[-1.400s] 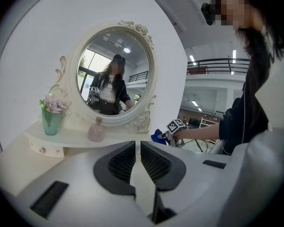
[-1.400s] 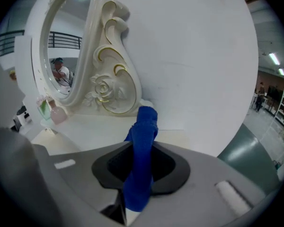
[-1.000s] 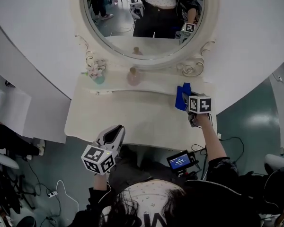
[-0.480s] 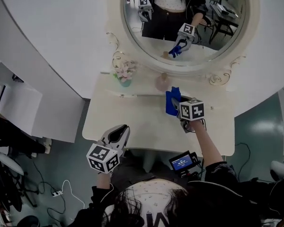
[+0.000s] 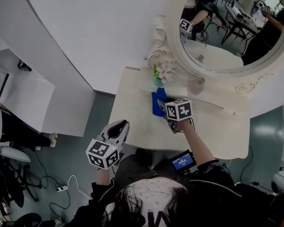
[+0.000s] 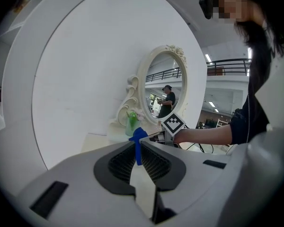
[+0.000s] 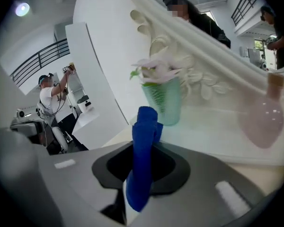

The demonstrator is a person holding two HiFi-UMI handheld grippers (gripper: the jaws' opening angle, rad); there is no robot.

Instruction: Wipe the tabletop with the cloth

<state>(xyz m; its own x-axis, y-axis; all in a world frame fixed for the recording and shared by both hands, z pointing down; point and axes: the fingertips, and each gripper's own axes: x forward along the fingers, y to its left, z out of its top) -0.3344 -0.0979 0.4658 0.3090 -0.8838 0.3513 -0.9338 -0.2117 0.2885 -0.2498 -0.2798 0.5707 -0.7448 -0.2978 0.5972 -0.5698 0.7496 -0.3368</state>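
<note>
A blue cloth point(image 5: 157, 103) is pinched in my right gripper point(image 5: 161, 108), which is shut on it over the left part of the cream dressing tabletop point(image 5: 132, 119). The right gripper view has the cloth point(image 7: 144, 155) standing up between the jaws of the right gripper point(image 7: 143, 174), just before a green vase. My left gripper point(image 5: 121, 124) hovers at the table's front left edge, shut and empty. From the left gripper view, the left gripper point(image 6: 138, 151) points toward the distant cloth point(image 6: 138, 135).
A green vase of flowers point(image 5: 160, 74) and a pink bottle point(image 5: 197, 85) stand on the raised back shelf under the oval mirror point(image 5: 227, 27). A small screen device point(image 5: 182, 161) hangs below the table's front edge. A white cabinet point(image 5: 23, 98) stands left; cables point(image 5: 61, 188) lie on the floor.
My right gripper has carried the blue cloth leftward across the tabletop, from the right side to near the green vase. The left gripper has stayed at the front left edge.
</note>
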